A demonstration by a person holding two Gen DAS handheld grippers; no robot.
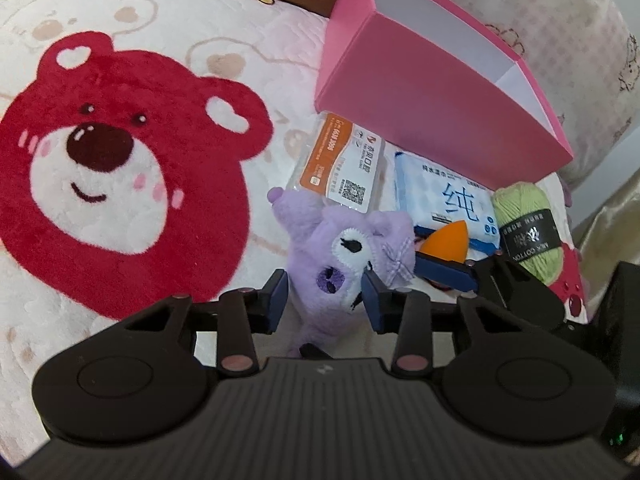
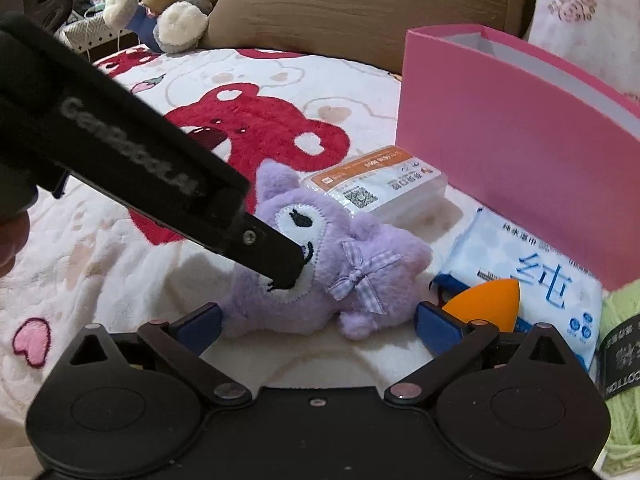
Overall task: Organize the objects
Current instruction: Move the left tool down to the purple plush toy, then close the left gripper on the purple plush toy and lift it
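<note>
Left hand-held gripper [image 1: 325, 298] is closed around the face of a purple plush toy [image 1: 340, 256], its blue pads pressing the fur on both sides. Right hand-held gripper [image 2: 318, 322] is spread wide and holds nothing; the plush lies just ahead of its fingers and an orange sponge [image 2: 488, 304] sits by its right finger. All lie on a bed with a white blanket [image 1: 200, 40] showing a red bear. Behind the plush are a clear packet [image 1: 344, 164] with an orange label, a wipes pack [image 1: 448, 196], green yarn [image 1: 528, 232], and a tilted, open pink box [image 1: 420, 92].
</note>
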